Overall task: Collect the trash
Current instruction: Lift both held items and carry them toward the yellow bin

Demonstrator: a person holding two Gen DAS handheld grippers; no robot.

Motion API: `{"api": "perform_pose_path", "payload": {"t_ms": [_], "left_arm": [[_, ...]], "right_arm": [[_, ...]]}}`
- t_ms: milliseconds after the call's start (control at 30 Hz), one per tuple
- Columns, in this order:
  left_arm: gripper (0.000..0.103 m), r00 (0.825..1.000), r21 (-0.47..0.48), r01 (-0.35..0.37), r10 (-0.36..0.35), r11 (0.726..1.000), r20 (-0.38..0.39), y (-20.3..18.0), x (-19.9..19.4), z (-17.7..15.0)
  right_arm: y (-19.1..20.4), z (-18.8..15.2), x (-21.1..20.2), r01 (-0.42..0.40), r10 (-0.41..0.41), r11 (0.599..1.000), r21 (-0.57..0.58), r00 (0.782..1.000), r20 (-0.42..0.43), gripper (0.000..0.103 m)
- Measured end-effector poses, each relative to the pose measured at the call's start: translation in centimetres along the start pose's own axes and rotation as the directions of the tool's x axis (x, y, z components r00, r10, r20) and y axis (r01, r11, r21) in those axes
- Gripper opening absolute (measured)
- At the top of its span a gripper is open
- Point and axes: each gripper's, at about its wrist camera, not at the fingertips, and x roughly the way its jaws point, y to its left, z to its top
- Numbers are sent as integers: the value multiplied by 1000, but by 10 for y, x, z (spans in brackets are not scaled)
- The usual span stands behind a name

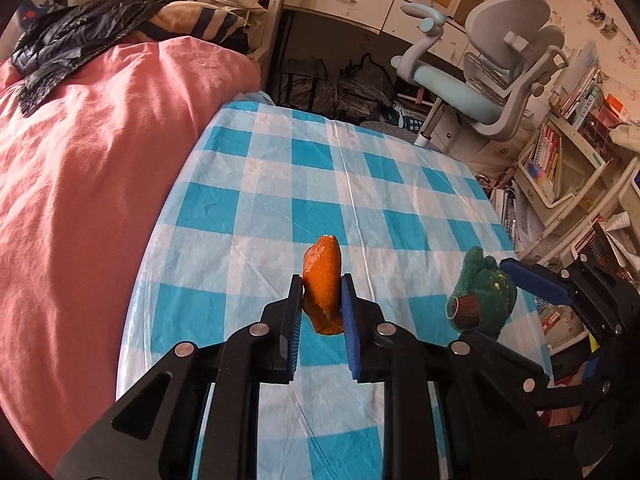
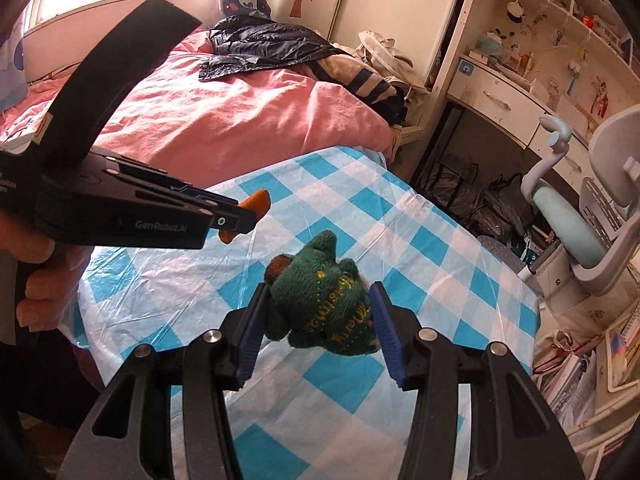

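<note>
My left gripper (image 1: 321, 284) is shut on a piece of orange peel (image 1: 323, 280) and holds it above the blue-and-white checked table (image 1: 280, 184). In the right wrist view the left gripper (image 2: 250, 212) shows at the left with the orange peel (image 2: 258, 202) sticking out of its tip. My right gripper (image 2: 318, 300) is shut on a green knitted toy (image 2: 324, 304) with yellow lettering, held above the table (image 2: 440, 280). In the left wrist view the right gripper (image 1: 486, 298) and the green toy (image 1: 482, 294) show at the right.
A bed with a pink cover (image 1: 80, 160) and a dark jacket (image 1: 76, 36) runs along the table's left side. A grey and light-blue desk chair (image 1: 492, 80) stands beyond the table's far right corner. Shelves with books (image 1: 568, 160) stand at the right.
</note>
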Motion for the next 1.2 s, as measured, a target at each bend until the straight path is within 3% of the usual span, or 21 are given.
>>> {"api": "perform_pose_path", "payload": {"t_ms": [367, 900, 1200], "left_arm": [[18, 998, 12, 45, -46, 999, 40, -12, -63, -62], [18, 998, -6, 58, -58, 998, 32, -7, -102, -133], [18, 998, 2, 47, -47, 999, 39, -12, -113, -162]], "right_arm": [[30, -31, -46, 62, -63, 996, 61, 998, 10, 51], [69, -73, -80, 126, -126, 990, 66, 992, -5, 52], [57, -90, -105, 14, -32, 975, 223, 996, 79, 52]]}}
